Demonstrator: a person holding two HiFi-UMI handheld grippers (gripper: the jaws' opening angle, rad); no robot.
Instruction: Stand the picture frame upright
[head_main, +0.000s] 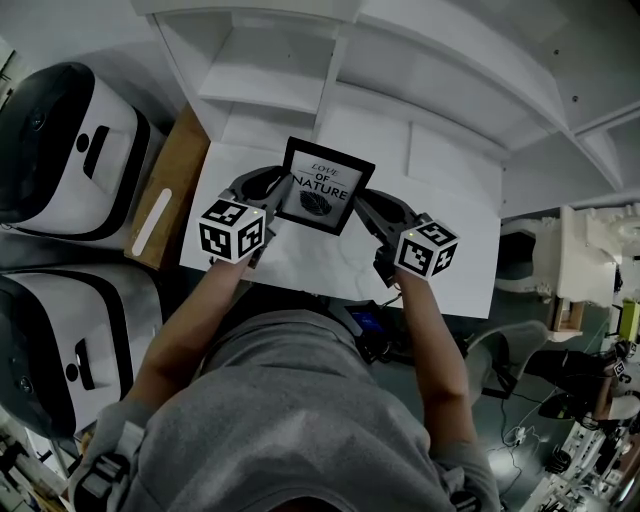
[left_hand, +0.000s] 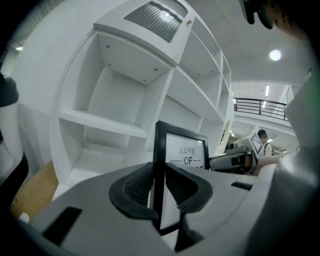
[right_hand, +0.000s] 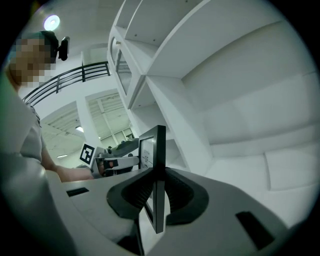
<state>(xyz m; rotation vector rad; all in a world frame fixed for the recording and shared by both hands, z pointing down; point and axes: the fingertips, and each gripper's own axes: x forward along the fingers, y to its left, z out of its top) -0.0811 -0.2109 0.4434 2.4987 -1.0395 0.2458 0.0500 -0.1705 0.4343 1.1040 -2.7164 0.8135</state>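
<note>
Far left: two white-and-black machines (head_main: 62, 140), one behind the other, beside the table.
Wooden board (head_main: 176, 165): between the machines and the table's left edge; a white strip (head_main: 152, 222) lies on it.
Left gripper (head_main: 272, 192) (left_hand: 159, 186): jaws clamped on the picture frame's left side bar, ribbed pads pressing front and back.
Picture frame (head_main: 322, 186) (left_hand: 182, 150) (right_hand: 159, 145): black, print reads "LOVE OF NATURE" with a leaf. Upright, face toward the person, over the white table (head_main: 455, 270) near its back edge, in front of the shelves (head_main: 400, 70). Contact with the table cannot be told.
Right gripper (head_main: 366, 207) (right_hand: 156, 192): jaws closed on the frame's right side bar, seen edge-on between the pads.
</note>
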